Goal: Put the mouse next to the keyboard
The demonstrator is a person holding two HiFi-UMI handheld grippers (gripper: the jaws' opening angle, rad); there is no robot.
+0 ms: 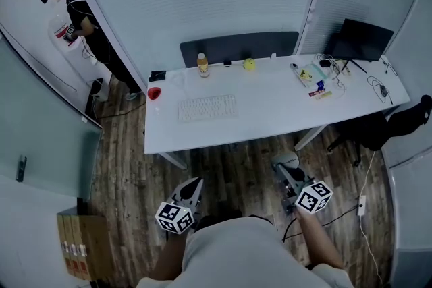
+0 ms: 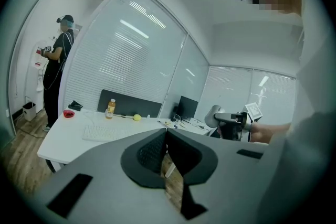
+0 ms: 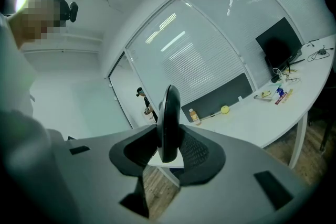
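A white keyboard lies on the left half of the white table; the left gripper view shows the keyboard too. My right gripper hangs over the floor in front of the table, shut on a grey mouse. In the right gripper view the mouse stands edge-on between the pads of that gripper. The left gripper is also short of the table, and its jaws meet at the tips with nothing between them. From the left gripper view I see the mouse out to the right.
On the table's far side stand an orange bottle, a yellow ball, a red cup, a dark monitor and loose cables. A black chair is at the right end. A person stands far left.
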